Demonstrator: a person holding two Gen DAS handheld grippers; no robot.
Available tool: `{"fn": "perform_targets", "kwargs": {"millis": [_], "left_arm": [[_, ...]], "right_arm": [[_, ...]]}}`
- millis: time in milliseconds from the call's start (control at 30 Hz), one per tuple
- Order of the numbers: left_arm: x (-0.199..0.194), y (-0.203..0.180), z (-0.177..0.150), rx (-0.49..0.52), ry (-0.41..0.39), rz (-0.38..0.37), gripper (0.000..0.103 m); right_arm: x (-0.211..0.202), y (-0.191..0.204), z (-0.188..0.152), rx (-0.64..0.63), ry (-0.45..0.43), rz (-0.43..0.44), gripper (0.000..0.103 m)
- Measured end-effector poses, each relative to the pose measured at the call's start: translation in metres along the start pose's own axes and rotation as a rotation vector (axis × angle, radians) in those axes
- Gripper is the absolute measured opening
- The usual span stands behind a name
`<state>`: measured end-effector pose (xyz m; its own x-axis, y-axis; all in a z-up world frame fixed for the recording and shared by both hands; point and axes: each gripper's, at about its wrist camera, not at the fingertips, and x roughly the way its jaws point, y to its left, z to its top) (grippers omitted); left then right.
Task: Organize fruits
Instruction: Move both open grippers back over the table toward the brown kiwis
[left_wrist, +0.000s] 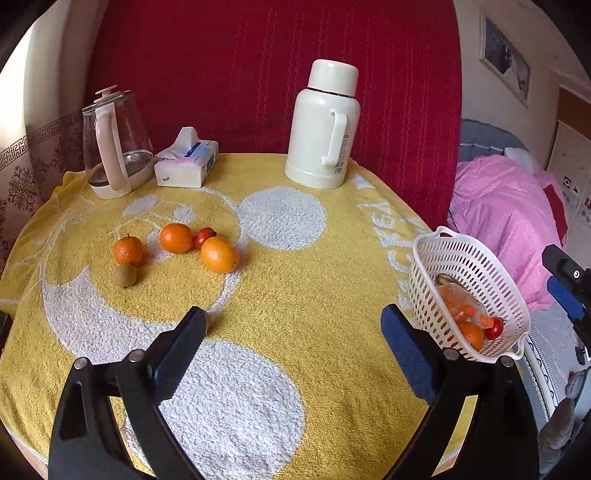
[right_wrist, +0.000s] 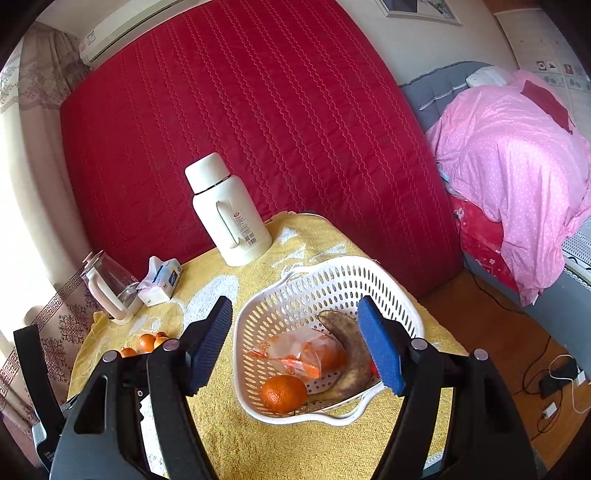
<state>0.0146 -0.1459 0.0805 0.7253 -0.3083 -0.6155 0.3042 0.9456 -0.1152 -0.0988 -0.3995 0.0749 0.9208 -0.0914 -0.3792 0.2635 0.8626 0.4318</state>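
On my far left I see the glass kettle (left_wrist: 117, 144) with the tissue pack (left_wrist: 186, 160) just beside it, both at the back of the yellow towel (left_wrist: 295, 288). In front of them sits a loose cluster of fruit: a tangerine (left_wrist: 128, 250) with a kiwi (left_wrist: 125, 275) touching its near side, then an orange (left_wrist: 176, 237), a small red fruit (left_wrist: 204, 236) behind it, and a bigger orange (left_wrist: 219, 254). My left gripper (left_wrist: 293, 321) hangs above the towel with its jaws spread wide and nothing between them. The white thermos (left_wrist: 323, 125) stands upright at the back. On the right edge of the table is the white basket (right_wrist: 388, 284), holding a tangerine (right_wrist: 283, 393), a plastic bag (right_wrist: 295, 350), a spotted banana (right_wrist: 351, 350) and a cherry tomato (left_wrist: 494, 328). My right gripper (right_wrist: 295, 347) hovers over the basket, released and empty. A pink quilt (right_wrist: 517, 166) lies far right.
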Motion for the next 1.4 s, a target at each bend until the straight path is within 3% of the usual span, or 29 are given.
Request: {"fn": "perform_targets", "kwargs": {"millis": [233,500,767,1000,1400], "left_arm": [[-0.032,0.048,-0.012,-0.068,-0.044,0.073,0.095],[-0.072,0.120,-0.032,-0.183,-0.088,0.206,0.095],[-0.088,0.168,-0.045,-0.260,-0.104,0.321,0.095],[-0.081,0.178,-0.046,-0.277,-0.097,0.344,0.095],[-0.031,0.169,-0.018,-0.185,-0.049,0.327,0.092]], "right_arm": [[-0.008,0.018,-0.005,-0.039,-0.005,0.035,0.072],[-0.017,0.039,-0.013,-0.087,-0.006,0.074,0.072],[-0.026,0.060,-0.023,-0.150,-0.014,0.106,0.072],[-0.016,0.067,-0.030,-0.169,0.018,0.114,0.072],[0.005,0.086,-0.056,-0.240,0.094,0.124,0.072]]}}
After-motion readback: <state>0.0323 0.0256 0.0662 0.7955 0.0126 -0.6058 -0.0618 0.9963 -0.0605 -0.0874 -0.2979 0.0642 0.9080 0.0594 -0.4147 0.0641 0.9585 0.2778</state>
